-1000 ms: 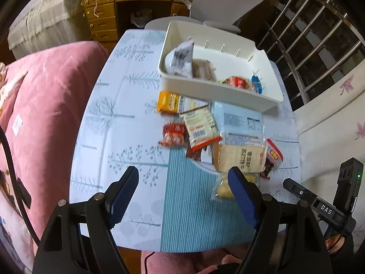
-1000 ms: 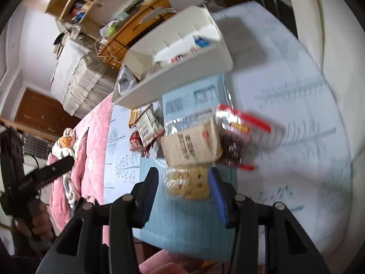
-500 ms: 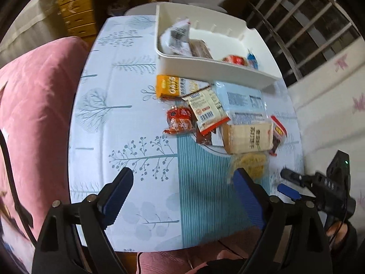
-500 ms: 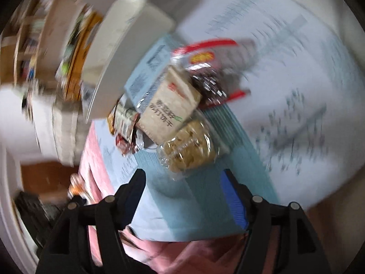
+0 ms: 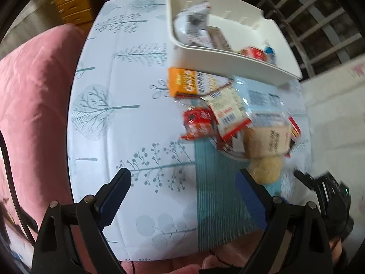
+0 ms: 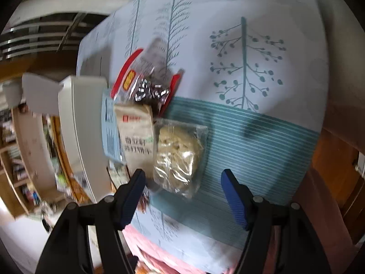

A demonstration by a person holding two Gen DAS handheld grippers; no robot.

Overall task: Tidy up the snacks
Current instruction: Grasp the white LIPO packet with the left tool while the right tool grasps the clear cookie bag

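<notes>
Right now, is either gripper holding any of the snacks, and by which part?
Nothing is held. The left gripper is open over bare tablecloth. The right gripper, jaws just opened wider, hovers open before the clear cookie packet, not touching it.

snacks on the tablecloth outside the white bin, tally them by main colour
orange box: 1
red-wrapped packs: 2
white pack with red edge: 1
light blue pack: 1
beige pack: 1
clear bag of pale cookies: 1
total: 7

Both claws: left claw (image 5: pixel 182 196), right claw (image 6: pixel 183 197): black frames, blue ribbed pads, silver screws.
</notes>
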